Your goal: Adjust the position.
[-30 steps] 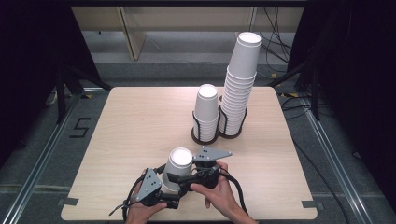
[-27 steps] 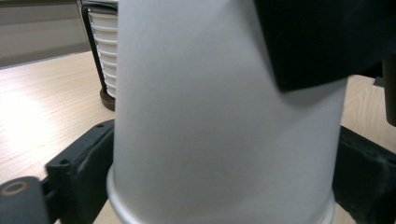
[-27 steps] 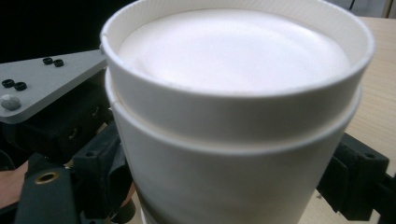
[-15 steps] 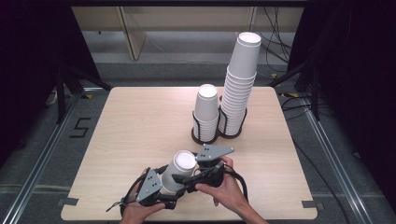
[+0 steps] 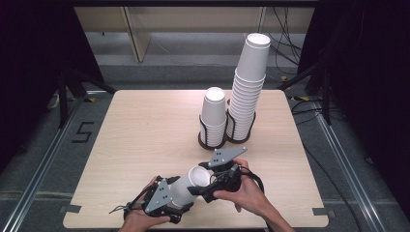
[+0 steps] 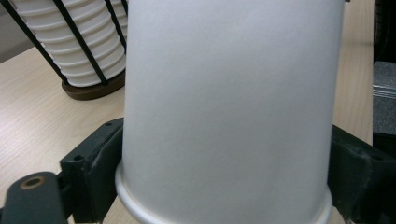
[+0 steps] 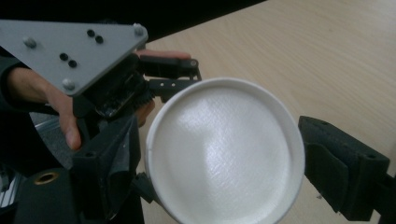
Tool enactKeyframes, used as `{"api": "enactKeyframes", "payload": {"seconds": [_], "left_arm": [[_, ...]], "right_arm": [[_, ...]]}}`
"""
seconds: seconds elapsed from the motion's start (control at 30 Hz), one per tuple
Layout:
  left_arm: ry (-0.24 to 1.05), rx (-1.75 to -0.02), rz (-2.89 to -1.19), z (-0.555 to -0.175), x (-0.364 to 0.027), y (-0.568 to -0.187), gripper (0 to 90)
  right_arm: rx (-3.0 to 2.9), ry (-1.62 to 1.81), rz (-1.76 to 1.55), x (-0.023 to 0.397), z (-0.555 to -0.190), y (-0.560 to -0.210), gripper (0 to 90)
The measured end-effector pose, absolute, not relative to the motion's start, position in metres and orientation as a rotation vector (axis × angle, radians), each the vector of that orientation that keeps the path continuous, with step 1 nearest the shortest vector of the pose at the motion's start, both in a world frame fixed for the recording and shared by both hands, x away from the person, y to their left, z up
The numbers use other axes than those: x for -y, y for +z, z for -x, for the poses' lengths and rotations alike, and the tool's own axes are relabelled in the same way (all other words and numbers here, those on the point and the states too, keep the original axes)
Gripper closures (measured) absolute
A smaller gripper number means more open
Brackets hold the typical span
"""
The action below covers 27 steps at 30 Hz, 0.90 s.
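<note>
A white paper cup (image 5: pixel 186 187) lies tilted above the table's near edge, one round end facing up and right. My left gripper (image 5: pixel 180 195) is shut on its side; in the left gripper view both black jaws press the cup (image 6: pixel 224 93), having just been closing on it. My right gripper (image 5: pixel 207 185), with the grey plate (image 5: pixel 227 155) on top, faces the cup's round end (image 7: pixel 219 140). Its jaws stand open around that end, and the right-hand one is clear of the rim. A hand holds the left gripper (image 7: pixel 116 88) behind the cup.
Two stacks of upside-down white cups stand in black wire holders at the table's far middle: a short stack (image 5: pixel 213 113) and a tall stack (image 5: pixel 249 87). The stack (image 6: pixel 79 46) is close behind the held cup. Bare wooden table (image 5: pixel 145 125) lies to the left.
The cup has tipped from nearly upright to lying over toward the right. The left jaws have closed on it. The right gripper has drawn up and away a little.
</note>
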<state>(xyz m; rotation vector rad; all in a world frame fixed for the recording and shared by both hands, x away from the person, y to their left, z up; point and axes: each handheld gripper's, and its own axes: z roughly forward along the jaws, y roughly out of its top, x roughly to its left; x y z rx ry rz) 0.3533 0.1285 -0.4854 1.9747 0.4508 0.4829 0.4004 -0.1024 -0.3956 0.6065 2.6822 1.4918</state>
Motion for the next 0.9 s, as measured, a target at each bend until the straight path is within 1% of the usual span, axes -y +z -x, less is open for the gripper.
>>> {"api": "enactKeyframes", "payload": {"seconds": [0.13, 0.2, 0.4, 0.5, 0.77, 0.9], "left_arm": [[0.468, -0.438, -1.999, -0.352, -0.131, -0.483, 11.2], [0.470, -0.441, -1.994, -0.353, -0.131, -0.484, 10.7], [0.457, -0.475, -1.904, -0.354, -0.130, -0.486, 4.9], [0.472, -0.485, -1.829, -0.354, -0.131, -0.485, 3.5], [0.532, -0.503, -1.678, -0.352, -0.136, -0.479, 3.4], [0.560, -0.495, -1.667, -0.352, -0.137, -0.478, 3.1]], "right_arm": [[-2.741, 1.503, -0.622, 0.102, -0.403, -0.399, 22.4], [-2.746, 1.523, -0.631, 0.103, -0.404, -0.401, 22.7], [-2.717, 1.597, -0.696, 0.106, -0.407, -0.399, 24.3], [-2.677, 1.645, -0.719, 0.109, -0.408, -0.395, 24.9], [-2.601, 1.812, -0.878, 0.119, -0.411, -0.389, 25.2], [-2.580, 1.892, -0.902, 0.122, -0.415, -0.392, 25.2]]}}
